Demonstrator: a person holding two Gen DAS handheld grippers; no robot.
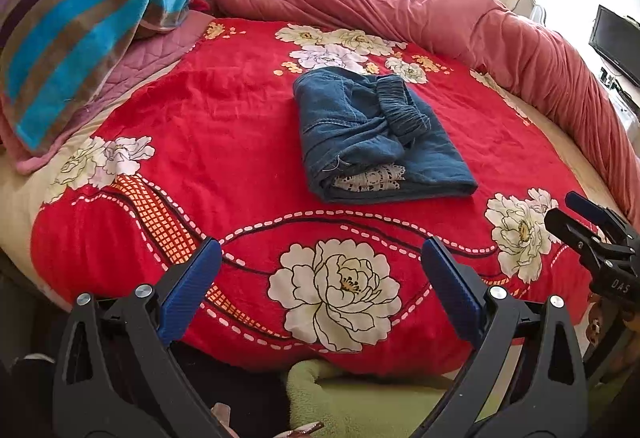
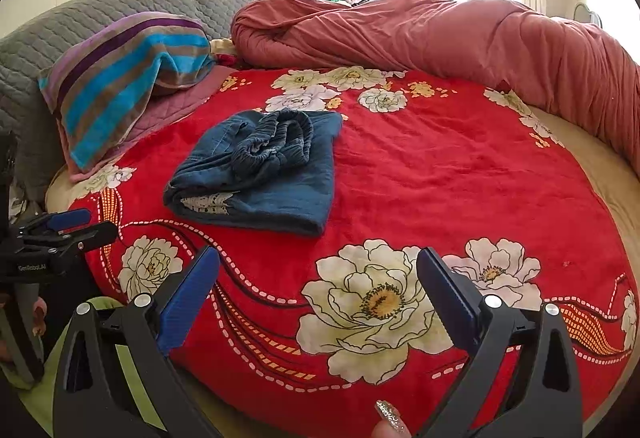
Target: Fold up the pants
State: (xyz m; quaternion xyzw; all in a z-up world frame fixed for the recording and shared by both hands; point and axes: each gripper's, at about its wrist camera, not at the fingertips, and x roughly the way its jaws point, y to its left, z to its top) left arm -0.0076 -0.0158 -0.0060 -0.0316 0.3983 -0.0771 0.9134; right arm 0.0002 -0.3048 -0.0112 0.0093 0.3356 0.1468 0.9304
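Pants (image 1: 376, 135) lie folded in a compact bundle on the bed (image 1: 240, 109), well ahead of both jaws, long axis running away. Left gripper (image 1: 320, 302) and right gripper (image 2: 318, 298) stand apart, empty, about equally near.

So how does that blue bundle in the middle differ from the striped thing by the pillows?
The pants are plain dark blue denim; the striped blanket has turquoise, brown and purple bands. The pants lie folded flat mid-bed; the blanket drapes loosely over the bedding at the edge. Both rest untouched on the bed.
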